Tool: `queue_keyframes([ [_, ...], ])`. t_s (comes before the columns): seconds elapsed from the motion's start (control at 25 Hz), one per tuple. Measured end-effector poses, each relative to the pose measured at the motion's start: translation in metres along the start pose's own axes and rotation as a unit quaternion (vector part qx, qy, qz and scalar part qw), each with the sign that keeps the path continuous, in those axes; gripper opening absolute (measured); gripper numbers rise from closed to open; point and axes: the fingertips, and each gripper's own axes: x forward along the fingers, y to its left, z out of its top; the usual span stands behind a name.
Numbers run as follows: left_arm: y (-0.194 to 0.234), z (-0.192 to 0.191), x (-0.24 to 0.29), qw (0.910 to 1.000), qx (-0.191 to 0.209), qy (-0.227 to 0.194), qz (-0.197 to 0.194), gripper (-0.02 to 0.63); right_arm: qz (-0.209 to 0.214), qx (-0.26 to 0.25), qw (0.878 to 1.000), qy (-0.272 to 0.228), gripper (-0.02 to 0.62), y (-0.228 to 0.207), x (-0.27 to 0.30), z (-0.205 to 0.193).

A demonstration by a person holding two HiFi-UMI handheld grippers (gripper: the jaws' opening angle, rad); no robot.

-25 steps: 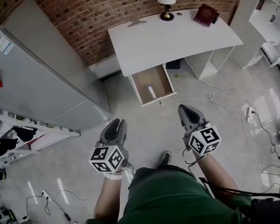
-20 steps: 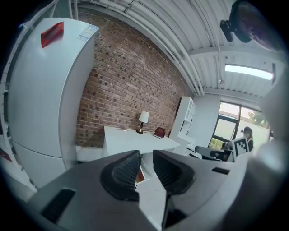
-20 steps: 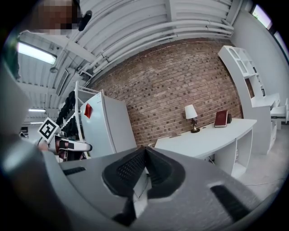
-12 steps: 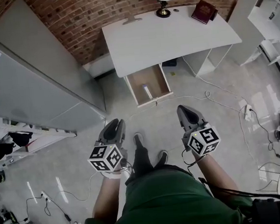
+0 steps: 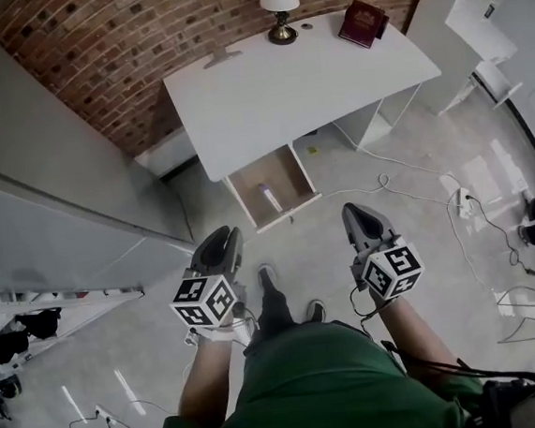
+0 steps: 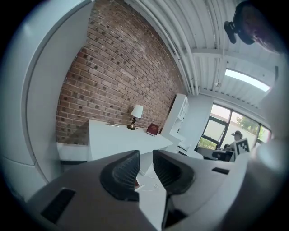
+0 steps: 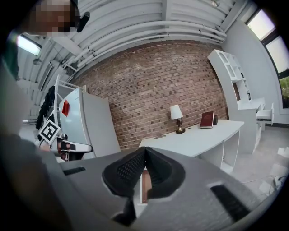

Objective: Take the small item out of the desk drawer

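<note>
Left gripper [image 5: 222, 235], right gripper [image 5: 355, 211] closed; small item [image 5: 270, 196] lengthwise along drawer [image 5: 288, 172] depth

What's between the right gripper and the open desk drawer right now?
In the head view, only floor lies between the right gripper and the drawer, with a thin white cable running across it.
</note>
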Motion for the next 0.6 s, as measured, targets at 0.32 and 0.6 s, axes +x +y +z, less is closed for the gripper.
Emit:
queue_keyframes([
  [0.32,0.057,0.030,0.058,0.9987,0.015,0.027,-0.041,0.087,-0.048,0.001,0.999,0.003,0.003,-0.005,0.066,0.011],
  [0.6,0.082,0.037,0.103,0.9797,0.183,0.053,-0.061,0.087,-0.090,0.004,0.996,0.010,0.003,-0.009,0.097,0.018],
])
